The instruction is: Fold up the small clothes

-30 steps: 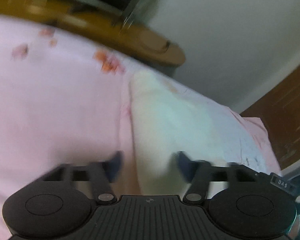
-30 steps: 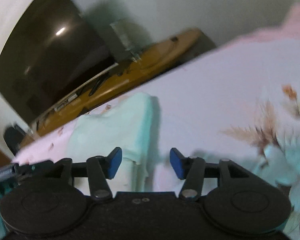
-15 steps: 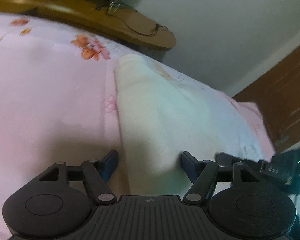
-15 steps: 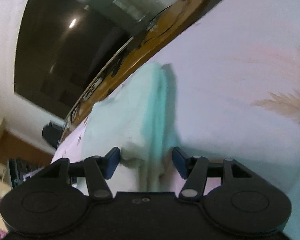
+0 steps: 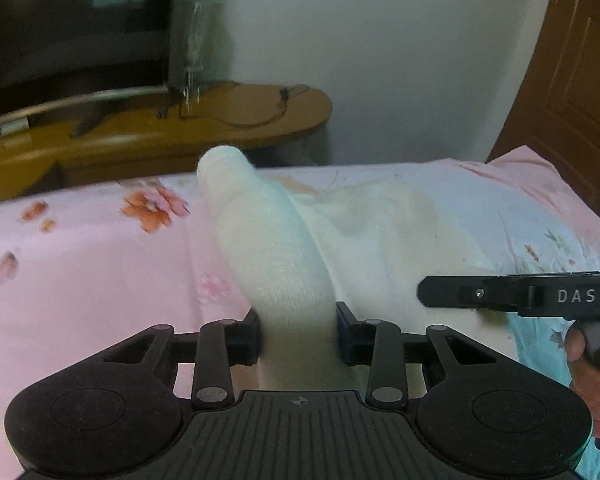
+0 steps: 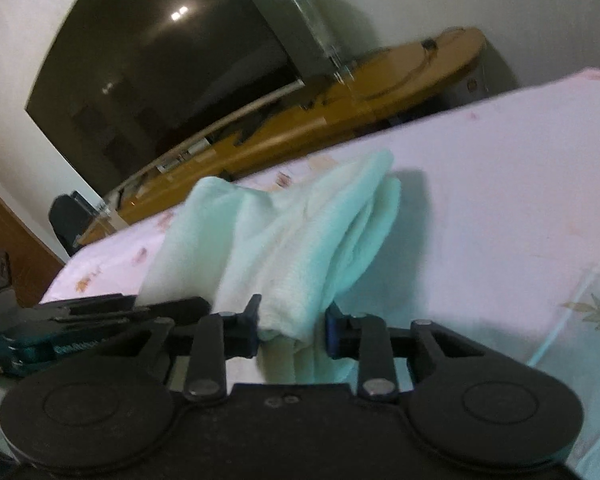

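- The left tool (image 5: 298, 334), a black two-finger clamp, is closing with a rolled fold of the pale mint-white knitted small garment (image 5: 272, 248) between its blue pads; both pads touch the cloth, so it is pinching that fold
- From the left tool the fold rises toward 12 o'clock, lifted off the pink flower-printed bed sheet (image 5: 80, 272); the rest of the garment lies on the bed toward 2 o'clock
- The right tool (image 6: 290, 326) is also closing; an edge of the same garment (image 6: 300, 248) sits in its gap, pressed by the left pad, with a thin slit beside the right pad
- In the left wrist view, the right tool's black handle shows at 3 o'clock, held by a person's hand (image 5: 588, 376)
- Beyond the bed, toward 11 o'clock, stands a brown wooden TV stand (image 5: 148, 136) with a dark television screen (image 5: 68, 20)
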The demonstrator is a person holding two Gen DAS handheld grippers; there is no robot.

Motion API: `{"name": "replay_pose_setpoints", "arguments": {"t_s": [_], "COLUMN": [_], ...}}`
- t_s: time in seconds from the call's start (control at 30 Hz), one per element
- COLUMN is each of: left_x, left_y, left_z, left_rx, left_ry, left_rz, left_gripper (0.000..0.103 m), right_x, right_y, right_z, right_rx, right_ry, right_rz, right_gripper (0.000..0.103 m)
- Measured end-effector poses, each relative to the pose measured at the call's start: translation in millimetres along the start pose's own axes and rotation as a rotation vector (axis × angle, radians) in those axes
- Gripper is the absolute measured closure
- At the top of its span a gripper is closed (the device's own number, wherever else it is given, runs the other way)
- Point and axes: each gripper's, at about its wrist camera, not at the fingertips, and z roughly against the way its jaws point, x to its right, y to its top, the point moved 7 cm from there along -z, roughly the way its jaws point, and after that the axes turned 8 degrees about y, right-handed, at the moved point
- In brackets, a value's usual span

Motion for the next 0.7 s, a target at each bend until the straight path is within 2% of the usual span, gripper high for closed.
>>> {"name": "replay_pose_setpoints", "arguments": {"t_s": [0.13,0.3,0.47,0.63,0.7], "left_x": [-31,-95,-169,-227,-243], "left_y": [6,-10,-50,-105,-130], "left_z": [36,94,127,128,123], "left_rx": [0.017,0.027,-0.027,-0.113,-0.151], "left_ry": [0.024,0.1,0.218,0.333,0.35], "left_rz": [0.025,0.059,0.108,0.152,0.193], "left_gripper": [0.067,0.067,0.067,0.067,0.067], "right_x": [-43,-105,-165,-198,-208], "right_y": [2,-4,-26,-72,-90], "right_z": [3,-20,-75,-135,-159], "right_rx": [0.019,-0.001,-0.075,-0.193,-0.241], "right_ry": [0.049,0.139,0.227,0.255,0.26], "right_rz": [0.032,0.059,0.062,0.03,0.021], "right_gripper": [0.074,0.074,0.074,0.074,0.074]}}
